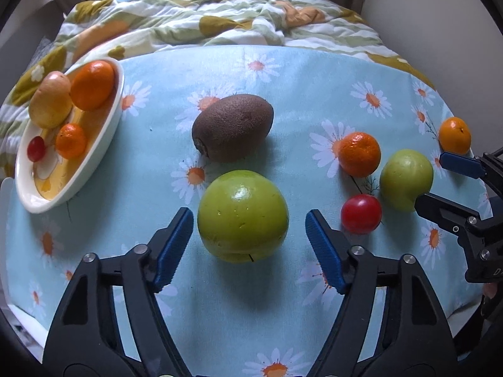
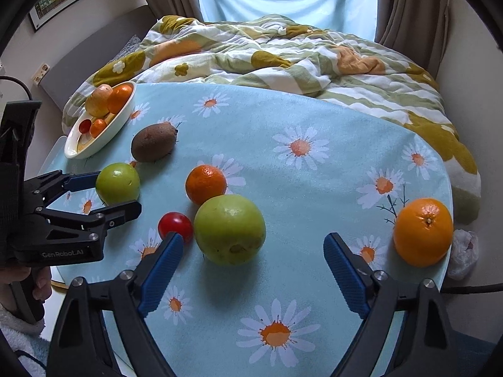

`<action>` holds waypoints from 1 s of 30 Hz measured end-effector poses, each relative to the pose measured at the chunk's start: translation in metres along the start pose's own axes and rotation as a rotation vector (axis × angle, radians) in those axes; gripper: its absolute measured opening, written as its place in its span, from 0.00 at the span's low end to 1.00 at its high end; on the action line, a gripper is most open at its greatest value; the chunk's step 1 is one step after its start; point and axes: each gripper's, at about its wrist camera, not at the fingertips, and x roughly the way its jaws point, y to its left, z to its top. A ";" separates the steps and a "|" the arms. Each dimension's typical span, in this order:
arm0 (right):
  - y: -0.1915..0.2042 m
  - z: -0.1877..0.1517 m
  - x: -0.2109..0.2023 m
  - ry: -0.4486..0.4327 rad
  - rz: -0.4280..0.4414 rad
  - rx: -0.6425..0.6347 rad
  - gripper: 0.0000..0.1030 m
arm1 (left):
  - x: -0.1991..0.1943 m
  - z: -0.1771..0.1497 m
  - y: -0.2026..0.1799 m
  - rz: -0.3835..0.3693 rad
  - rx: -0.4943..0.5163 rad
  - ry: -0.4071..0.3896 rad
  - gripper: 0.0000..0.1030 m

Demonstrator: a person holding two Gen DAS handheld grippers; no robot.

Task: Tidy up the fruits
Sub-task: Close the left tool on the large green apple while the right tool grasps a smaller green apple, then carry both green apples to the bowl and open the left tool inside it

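Dish (image 1: 103, 138) at 10 o'clock holds 4 fruits; 6 left on table (image 1: 283, 72). Left claw (image 1: 248, 235) open around green apple (image 1: 242, 215), no grip; right claw (image 2: 253, 259) open, empty.

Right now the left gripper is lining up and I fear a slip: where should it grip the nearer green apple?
Across the green apple's widest middle, from above, one of the left gripper's pads on each side. It is round and glossy, its flanks clear.
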 end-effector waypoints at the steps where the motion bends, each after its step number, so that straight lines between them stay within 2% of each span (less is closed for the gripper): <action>1: 0.000 0.001 0.001 0.002 0.002 -0.001 0.81 | 0.002 0.000 0.000 0.000 0.000 0.004 0.64; 3: 0.000 0.002 0.002 0.002 0.012 -0.003 0.81 | 0.005 -0.001 0.000 0.020 0.002 0.000 0.57; 8: 0.002 0.006 0.007 0.012 0.032 -0.015 0.81 | 0.004 -0.002 0.001 0.016 -0.004 0.001 0.57; 11: 0.003 0.008 0.011 0.023 0.043 -0.019 0.71 | 0.002 -0.004 0.001 0.017 -0.008 0.005 0.57; 18: 0.006 0.010 0.016 0.020 0.058 -0.020 0.69 | -0.001 -0.012 0.006 0.011 -0.028 0.009 0.57; 21: 0.004 0.010 0.019 0.025 0.065 -0.003 0.63 | -0.003 -0.015 0.007 0.012 -0.033 0.007 0.57; 24: 0.002 0.008 0.025 0.046 0.076 0.011 0.62 | -0.005 -0.017 0.008 0.022 -0.030 0.004 0.57; 26: 0.003 0.006 0.027 0.062 0.110 0.013 0.49 | -0.009 -0.018 0.008 0.020 -0.032 -0.007 0.57; 30: 0.010 0.003 0.022 0.057 0.093 -0.012 0.48 | -0.021 -0.022 0.009 0.013 -0.041 -0.025 0.57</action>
